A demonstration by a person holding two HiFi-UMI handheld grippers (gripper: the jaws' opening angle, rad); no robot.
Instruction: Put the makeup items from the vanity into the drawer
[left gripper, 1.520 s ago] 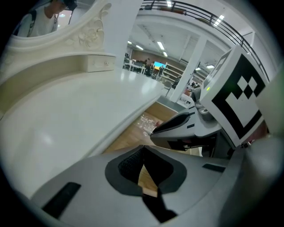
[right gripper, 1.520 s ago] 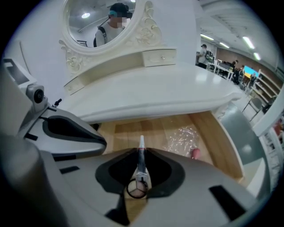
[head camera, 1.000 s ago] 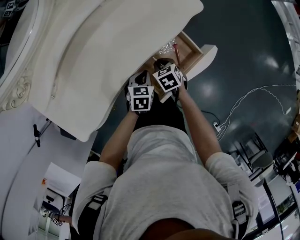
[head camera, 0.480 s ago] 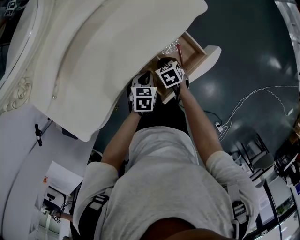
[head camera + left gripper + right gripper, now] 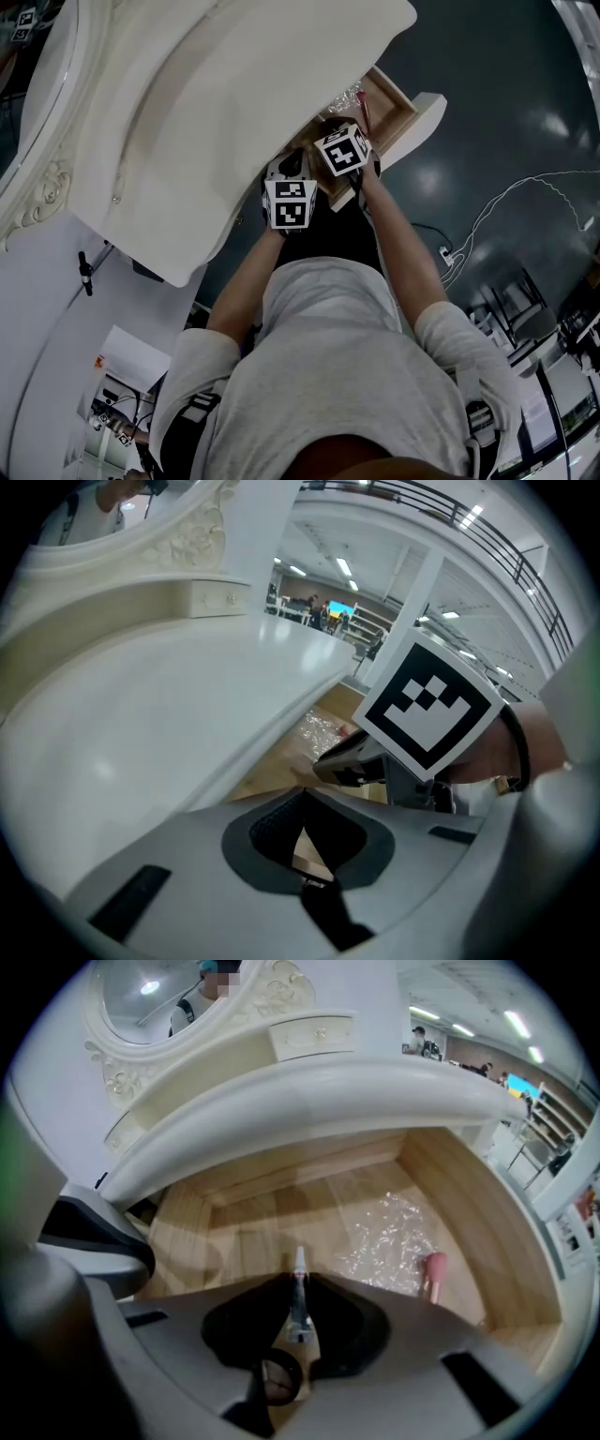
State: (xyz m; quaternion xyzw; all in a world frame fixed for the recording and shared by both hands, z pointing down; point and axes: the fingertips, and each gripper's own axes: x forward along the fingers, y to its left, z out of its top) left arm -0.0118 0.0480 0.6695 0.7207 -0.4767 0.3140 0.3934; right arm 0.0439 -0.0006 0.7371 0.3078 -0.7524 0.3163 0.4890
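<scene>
The white vanity (image 5: 187, 112) has its wooden drawer (image 5: 412, 117) pulled open. Inside the drawer (image 5: 253, 1208) lie a crinkly clear plastic pouch (image 5: 389, 1237) and a pink-tipped item (image 5: 434, 1269). My right gripper (image 5: 298, 1290) hovers over the drawer's near edge, shut on a slim makeup pen (image 5: 299, 1265) whose white tip points into the drawer. My left gripper (image 5: 301, 796) is just left of it, below the vanity top's edge, shut with nothing between its jaws. The right gripper's marker cube (image 5: 427, 705) fills the right side of the left gripper view.
An oval mirror (image 5: 169, 997) and a small upper drawer (image 5: 314, 1035) rise behind the vanity top. The dark floor to the right carries a white cable (image 5: 506, 202) and a power strip (image 5: 441, 253). Desks and chairs stand at the far right.
Both grippers have edged slightly up and to the right, toward the open drawer. The right gripper still grips the slim pen.
</scene>
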